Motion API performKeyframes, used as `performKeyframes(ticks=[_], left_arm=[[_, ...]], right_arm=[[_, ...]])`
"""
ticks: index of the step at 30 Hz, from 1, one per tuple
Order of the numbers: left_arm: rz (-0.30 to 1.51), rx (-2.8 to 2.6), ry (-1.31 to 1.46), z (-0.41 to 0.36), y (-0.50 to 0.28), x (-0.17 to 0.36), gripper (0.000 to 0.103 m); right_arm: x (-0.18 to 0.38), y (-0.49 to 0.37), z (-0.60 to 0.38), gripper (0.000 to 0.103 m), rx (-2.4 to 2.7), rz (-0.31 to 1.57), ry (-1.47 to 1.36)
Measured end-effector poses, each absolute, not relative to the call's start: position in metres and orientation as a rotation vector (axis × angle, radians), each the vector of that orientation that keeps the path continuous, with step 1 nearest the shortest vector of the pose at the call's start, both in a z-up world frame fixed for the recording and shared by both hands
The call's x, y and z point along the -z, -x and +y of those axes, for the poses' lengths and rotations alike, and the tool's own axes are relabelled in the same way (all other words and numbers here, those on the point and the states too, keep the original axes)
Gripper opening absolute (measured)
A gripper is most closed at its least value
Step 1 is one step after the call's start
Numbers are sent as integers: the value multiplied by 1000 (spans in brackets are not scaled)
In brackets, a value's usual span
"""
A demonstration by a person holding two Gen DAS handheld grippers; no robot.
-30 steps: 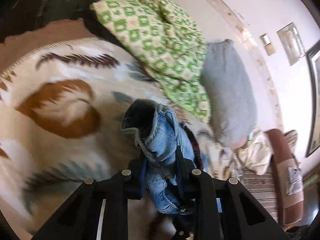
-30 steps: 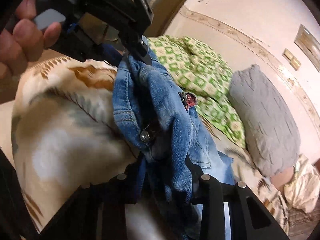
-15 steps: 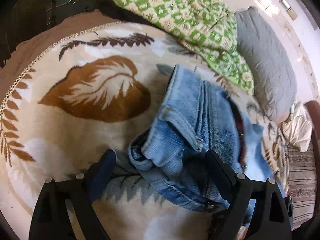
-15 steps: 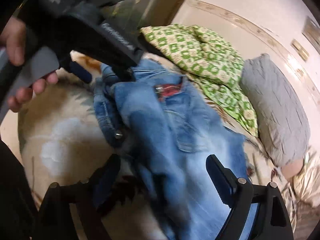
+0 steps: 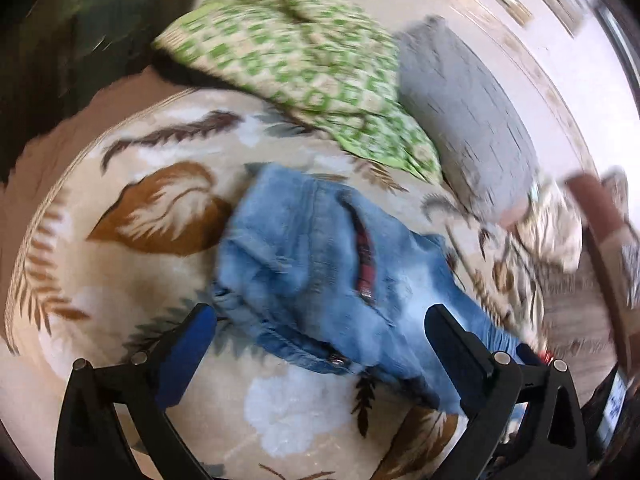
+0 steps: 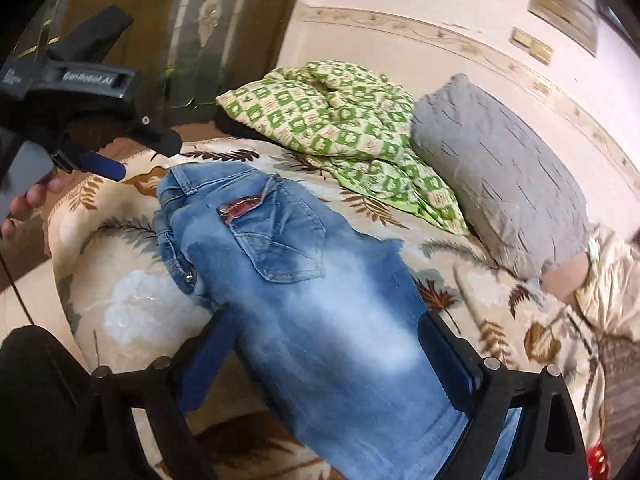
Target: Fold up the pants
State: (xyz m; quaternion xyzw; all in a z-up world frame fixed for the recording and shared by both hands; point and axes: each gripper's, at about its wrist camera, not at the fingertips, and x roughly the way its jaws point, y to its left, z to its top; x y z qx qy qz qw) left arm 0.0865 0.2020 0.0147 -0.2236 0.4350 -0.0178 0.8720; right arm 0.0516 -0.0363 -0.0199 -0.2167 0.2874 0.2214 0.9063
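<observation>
Light blue jeans [image 5: 312, 264] lie on the leaf-patterned blanket [image 5: 120, 280], the waistband at the far left and a back pocket with red trim facing up [image 6: 280, 236]. My left gripper [image 5: 320, 316] hovers above the waistband end. Its jaws are opening wide and its pads do not touch the denim. My right gripper [image 6: 326, 322] hangs over the legs, its jaws also opening, with the jeans [image 6: 320, 320] below and free of the pads. In the right wrist view the left gripper [image 6: 120, 156] shows at the upper left, held by a hand [image 6: 28, 200].
A green checked quilt [image 6: 340, 128] is bunched at the back of the bed, with a grey pillow [image 6: 500, 168] to its right against the wall. Crumpled pale cloth [image 6: 612, 280] lies at the far right. Dark wood panelling stands behind on the left.
Both grippers were shut on the bunched jeans and have let go. The jeans dropped and now lie spread on the blanket. Both grippers have drawn back and up.
</observation>
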Motion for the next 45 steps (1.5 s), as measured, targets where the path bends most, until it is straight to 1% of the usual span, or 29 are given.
performKeyframes(ticks=[3,5,7,12,17,19,22,27,31,32,33,34,35,36,38,45], left_arm=[[899,131,310,161,-95,-29,103],[885,224,198,122,-106,-38,103],[883,301,142,92,-119,-40,103],[929,509,-17,-2,-162,-30,103],[955,703,-201,-93,-183,-17,103],[960,742,-225,-117,-185,-15,103],[959,783,-230,-138,-180,-13,103],[959,798,-306,-152,-170,-11,103],[966,791,-391,-172,-175,-10,103],[973,793,-397,-176,-178,-10,103],[981,800,-401,-183,-181,-11,103],[985,812,-408,-192,-183,-12,103],[985,824,-414,-200,-184,-14,103],[981,840,-427,-210,-185,-15,103],[970,871,-482,-235,-183,-14,103],[901,992,-694,-318,-156,4,103]], right_arm=[[17,-44,-60,94,-437,622,386],[18,-36,-90,94,-393,649,319],[18,-30,-122,94,-338,671,250],[26,-8,-219,94,-205,717,-41],[45,24,-305,94,-79,732,-319],[56,34,-328,94,-71,746,-437],[74,42,-351,94,-25,764,-527],[94,24,-372,94,-48,772,-666],[99,5,-381,94,-65,727,-712],[100,2,-384,87,-60,715,-718],[102,-2,-385,70,-44,709,-716],[104,-3,-386,58,-23,709,-705],[106,-6,-388,35,-6,715,-696],[110,-6,-391,28,10,724,-691],[114,0,-399,27,-18,711,-738],[116,6,-400,26,-33,706,-729]])
